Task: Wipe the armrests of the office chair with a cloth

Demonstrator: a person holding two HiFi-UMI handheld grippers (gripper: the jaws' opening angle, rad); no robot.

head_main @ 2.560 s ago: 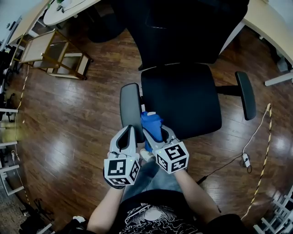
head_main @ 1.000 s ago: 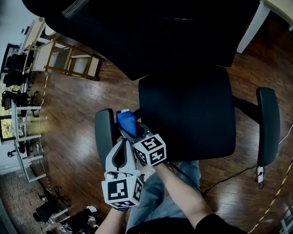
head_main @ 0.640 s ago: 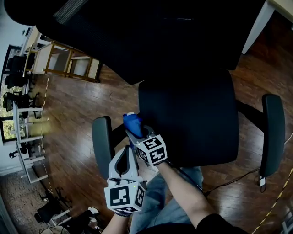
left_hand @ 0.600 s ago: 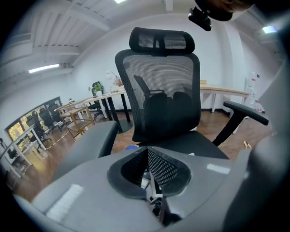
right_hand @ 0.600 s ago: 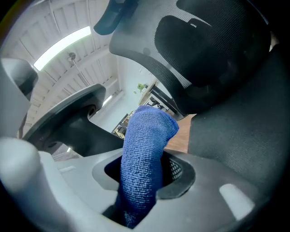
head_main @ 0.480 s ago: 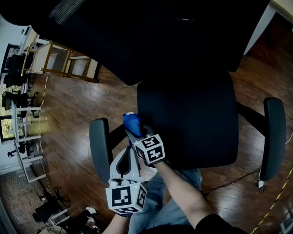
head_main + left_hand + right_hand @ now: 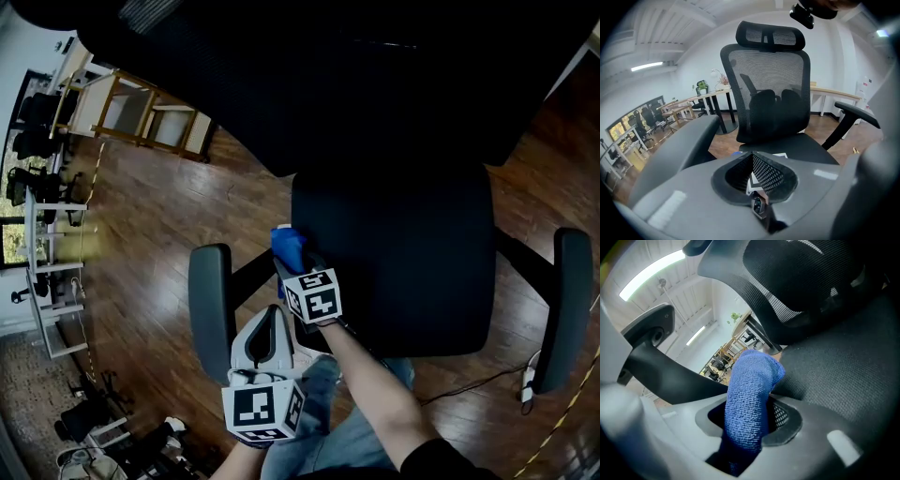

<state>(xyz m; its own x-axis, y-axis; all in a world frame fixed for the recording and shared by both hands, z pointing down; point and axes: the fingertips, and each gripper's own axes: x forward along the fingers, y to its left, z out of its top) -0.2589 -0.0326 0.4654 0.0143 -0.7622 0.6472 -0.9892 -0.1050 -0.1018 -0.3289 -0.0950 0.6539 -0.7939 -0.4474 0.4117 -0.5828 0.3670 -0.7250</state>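
Note:
The black office chair fills the head view, its seat [image 7: 394, 253] in the middle. The left armrest [image 7: 211, 309] lies left of the seat and the right armrest [image 7: 572, 309] at the far right edge. My right gripper [image 7: 287, 269] is shut on a blue cloth [image 7: 286, 246], which hangs in the gap between the left armrest and the seat edge. The cloth [image 7: 752, 390] stands up out of the right gripper [image 7: 754, 397], with the seat mesh [image 7: 843, 366] close beside it. My left gripper [image 7: 273, 311] is shut and empty, near the left armrest's front end [image 7: 686, 140].
Dark wooden floor [image 7: 141, 216] surrounds the chair. A wooden trolley [image 7: 150, 117] stands at the upper left and a cable [image 7: 487, 380] runs over the floor at the lower right. The backrest [image 7: 768, 89] rises ahead, with desks [image 7: 708, 96] behind.
The right gripper and cloth have slid forward along the left armrest, then away from it toward the seat edge. The left gripper has stayed shut by the armrest's front end.

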